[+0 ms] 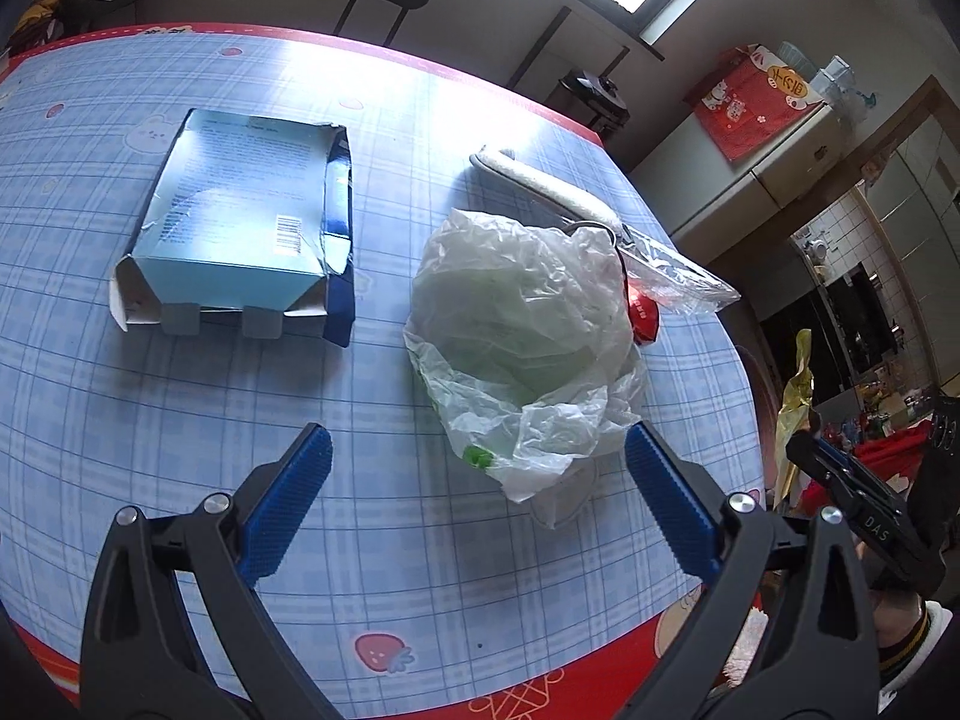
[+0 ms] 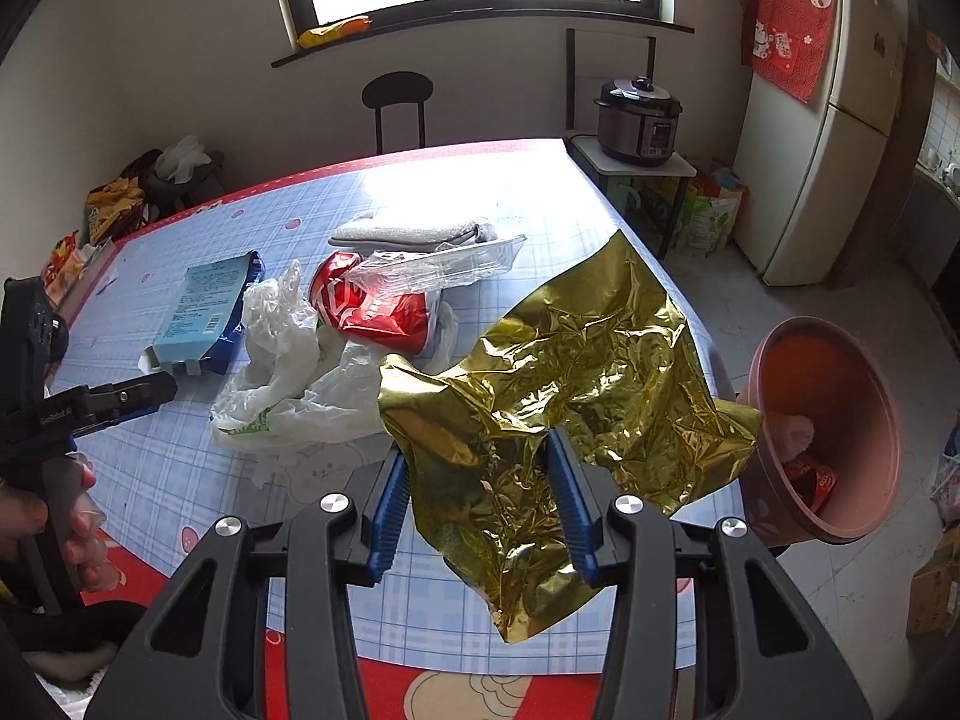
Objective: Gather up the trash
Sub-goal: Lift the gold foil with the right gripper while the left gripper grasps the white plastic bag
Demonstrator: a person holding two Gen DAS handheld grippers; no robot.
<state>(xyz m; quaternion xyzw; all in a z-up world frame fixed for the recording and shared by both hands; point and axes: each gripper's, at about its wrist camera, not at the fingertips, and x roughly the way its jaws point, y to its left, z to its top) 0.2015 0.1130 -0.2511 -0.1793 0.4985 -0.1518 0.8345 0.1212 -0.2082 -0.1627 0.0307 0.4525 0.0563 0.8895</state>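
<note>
My right gripper (image 2: 477, 456) is shut on a crumpled gold foil wrapper (image 2: 570, 372), held above the table's right edge beside a pink trash bin (image 2: 840, 420). The wrapper (image 1: 795, 414) and right gripper (image 1: 852, 480) also show at the right of the left wrist view. My left gripper (image 1: 477, 456) is open and empty above the table, just in front of a crumpled white plastic bag (image 1: 522, 330). A torn blue box (image 1: 240, 222), a crushed red can (image 2: 372, 306) and a clear plastic wrapper (image 2: 444, 267) lie on the table.
The table (image 1: 180, 420) has a blue checked cloth with a red border. A grey folded cloth (image 2: 414, 231) lies behind the can. The bin holds some trash. A stool (image 2: 399, 102), a rice cooker (image 2: 639, 120) on a side stand and a fridge (image 2: 810, 138) stand beyond.
</note>
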